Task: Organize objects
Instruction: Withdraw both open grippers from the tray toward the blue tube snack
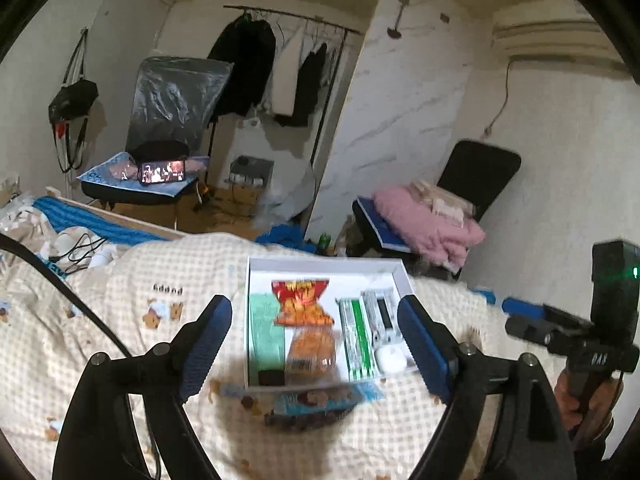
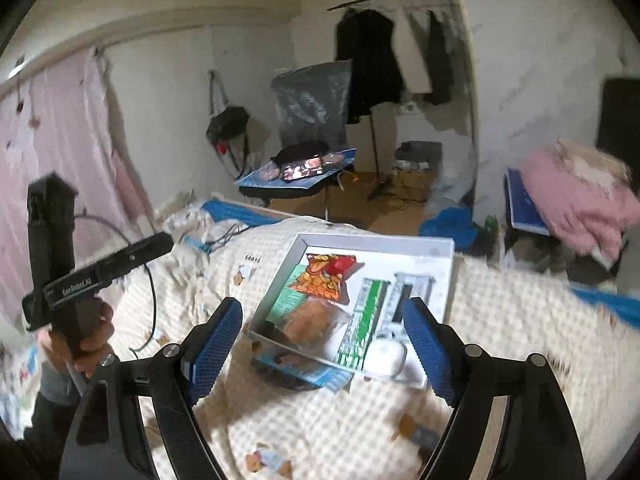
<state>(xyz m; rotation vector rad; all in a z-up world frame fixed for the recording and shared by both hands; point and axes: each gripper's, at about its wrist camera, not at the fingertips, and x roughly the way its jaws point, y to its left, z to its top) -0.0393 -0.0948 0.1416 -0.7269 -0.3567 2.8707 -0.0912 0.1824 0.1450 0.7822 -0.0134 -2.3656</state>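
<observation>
on the bed [image 1: 120, 320] a white tray [image 1: 256, 264] gathers snacks together; left gripper [image 1: 316, 344] and right gripper [image 2: 324, 344] fingers wide apart, holding nothing.

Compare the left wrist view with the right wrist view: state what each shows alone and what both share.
Left wrist only: the wall air conditioner and the right claw seen from outside.
Right wrist only: the pink curtain and the left claw's body in a hand.
Both: the white box of snacks on the checked bedspread.
</observation>
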